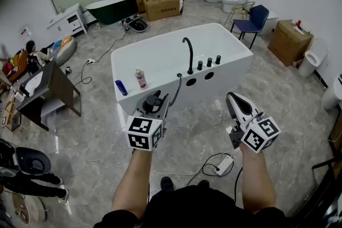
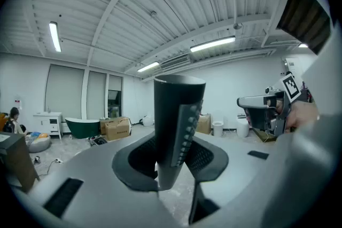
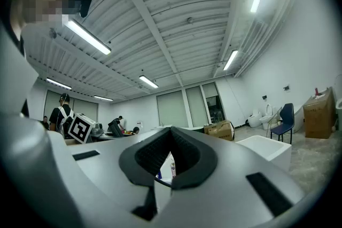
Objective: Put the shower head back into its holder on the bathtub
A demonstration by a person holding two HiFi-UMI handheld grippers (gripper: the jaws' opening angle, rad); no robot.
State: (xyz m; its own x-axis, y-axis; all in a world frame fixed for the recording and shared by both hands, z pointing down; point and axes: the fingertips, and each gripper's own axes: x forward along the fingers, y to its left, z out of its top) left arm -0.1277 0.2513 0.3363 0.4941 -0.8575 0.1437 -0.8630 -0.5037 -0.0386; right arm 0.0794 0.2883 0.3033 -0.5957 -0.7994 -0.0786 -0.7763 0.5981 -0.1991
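Room: grey stone-look floor (image 1: 96,131) of a showroom, with the white bathtub (image 1: 224,78) in the middle, in front of you.
Bathtub deck: a black curved faucet (image 1: 188,53), three black knobs (image 1: 209,62) and two dark round openings (image 1: 200,79) are on the near edge; a blue bottle (image 1: 121,87) and a pink bottle (image 1: 140,78) stand further left.
Shower head: the dark shower head (image 2: 179,115) is not on the tub; it is in your left gripper (image 1: 154,101), above the floor and near the tub's front wall.
Long axis: in the left gripper view it stands upright, crosswise to the jaws, and its flat top end rises well above the pads. A row of small bumps runs along its right side.
Hose: the thin hose (image 1: 175,91) goes from the shower head up to the tub deck, near the left opening.
Left gripper fingers: about half open, and both pads press on the shower head's body.
Right gripper: your right gripper (image 1: 233,100) is to the right, apart from the tub, and about level.
Right gripper fingers: the pads meet at the tips, and they hold nothing.
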